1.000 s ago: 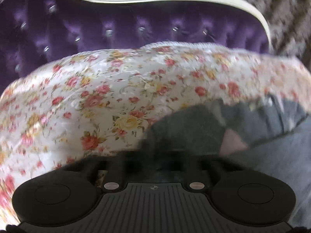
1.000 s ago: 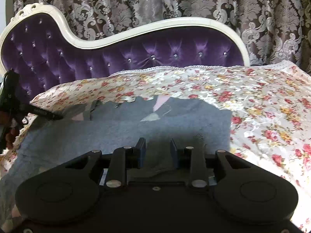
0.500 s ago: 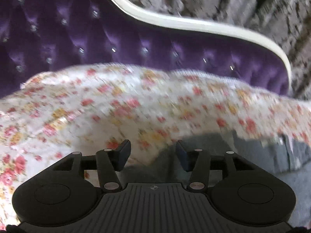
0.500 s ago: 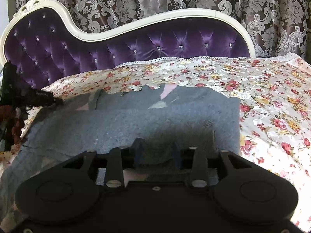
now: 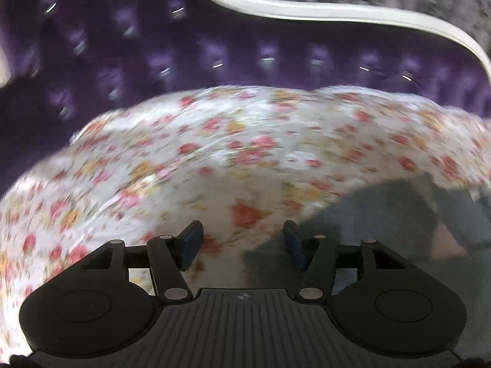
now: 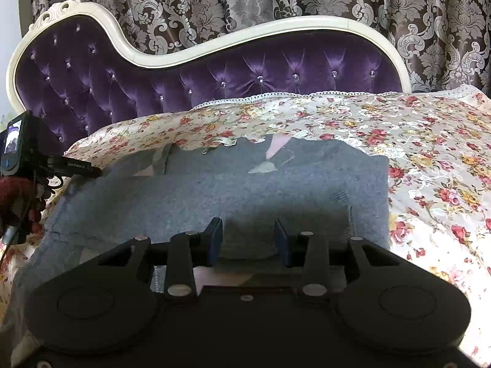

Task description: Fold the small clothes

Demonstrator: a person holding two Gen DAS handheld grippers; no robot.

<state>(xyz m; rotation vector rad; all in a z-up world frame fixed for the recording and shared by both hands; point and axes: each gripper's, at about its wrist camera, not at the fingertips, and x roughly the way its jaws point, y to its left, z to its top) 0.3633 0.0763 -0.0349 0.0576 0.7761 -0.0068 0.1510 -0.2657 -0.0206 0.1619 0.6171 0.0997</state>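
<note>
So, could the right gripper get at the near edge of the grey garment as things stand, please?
Probably yes: the right gripper has its jaws apart right over the grey garment, which lies flat on the floral sheet with nothing in between.

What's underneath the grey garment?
The grey garment lies on the floral cover, which shows all around its edges. Anything else beneath it is hidden by the fabric.

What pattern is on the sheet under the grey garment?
Red and yellow flowers on the white floral sheet, clearest in the right wrist view.
</note>
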